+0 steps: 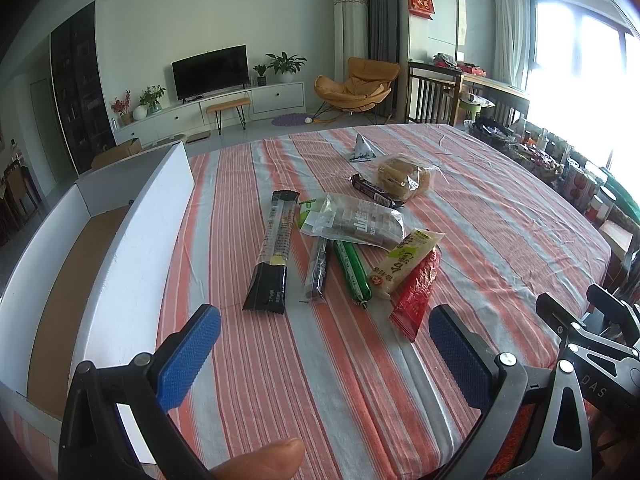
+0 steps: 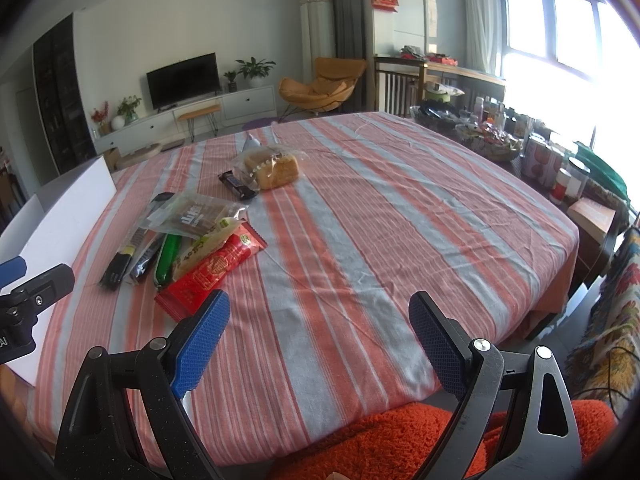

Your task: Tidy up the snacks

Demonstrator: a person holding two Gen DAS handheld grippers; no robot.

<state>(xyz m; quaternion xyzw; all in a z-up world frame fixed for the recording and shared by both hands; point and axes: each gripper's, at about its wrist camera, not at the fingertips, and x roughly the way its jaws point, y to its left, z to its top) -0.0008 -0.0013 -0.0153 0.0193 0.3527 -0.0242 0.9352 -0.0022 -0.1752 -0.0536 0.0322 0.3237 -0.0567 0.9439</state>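
Several snack packets lie in a loose pile on the striped tablecloth (image 1: 320, 360): a long black bar (image 1: 272, 254), a green sausage stick (image 1: 352, 268), a red packet (image 1: 416, 290), a clear bag of brown slices (image 1: 356, 220) and wrapped bread (image 1: 406, 176). A white cardboard box (image 1: 132, 248) with a brown floor stands open at the left. My left gripper (image 1: 324, 344) hovers open just short of the pile, holding nothing. My right gripper (image 2: 320, 332) is open over bare cloth, with the red packet (image 2: 212, 276) by its left finger.
A small dark chocolate bar (image 2: 236, 184) and a grey triangular packet (image 1: 362, 148) lie farther back. Jars, cans and baskets (image 2: 520, 148) crowd the table's right edge. An orange fuzzy cushion (image 2: 400, 440) sits below the near edge. A thumb (image 1: 264, 460) shows at the bottom.
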